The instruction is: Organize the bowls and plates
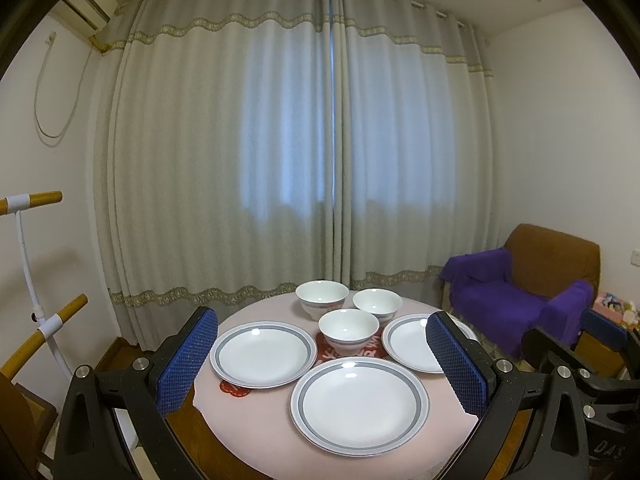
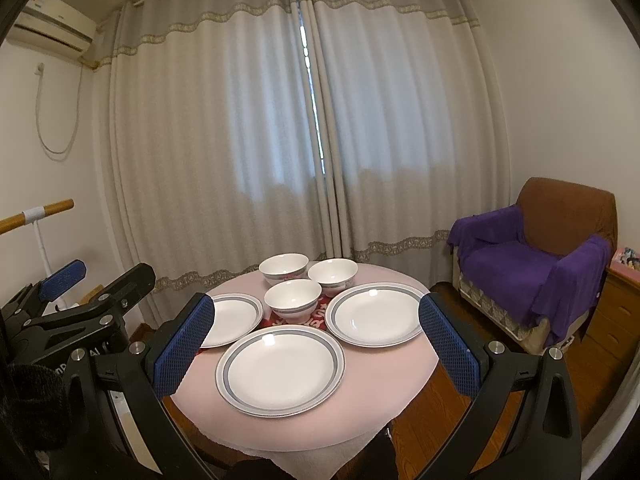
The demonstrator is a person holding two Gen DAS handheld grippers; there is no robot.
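1. Two grippers hang above the near edge of a round table (image 2: 404, 376), both with jaws spread wide and nothing held; the left gripper (image 1: 322, 364) and right gripper (image 2: 316, 354) each frame the crockery between blue-padded fingers (image 1: 188, 360).
2. Nearest lies the front plate (image 2: 280, 370), flat on the pink cloth, straight ahead of and below both grippers; in the right wrist view it sits almost centred between the pads, so the right gripper looks marginally better lined up, though neither is clearly closer.
3. Behind it, well apart from each other, rest the left plate (image 1: 262, 354) and the right plate (image 2: 376, 314), each flat and unstacked.
4. Between these two stands the near bowl (image 2: 293, 300), upright on a red mat (image 1: 362, 354).
5. Farther back, two more bowls stand side by side: the back left bowl (image 1: 322, 298) and the back right bowl (image 1: 377, 306).
6. Beyond the table hang closed curtains (image 2: 280, 120); an armchair (image 2: 560, 240) draped in purple stands to the right.
7. Nothing is stacked yet; the task appears barely begun.
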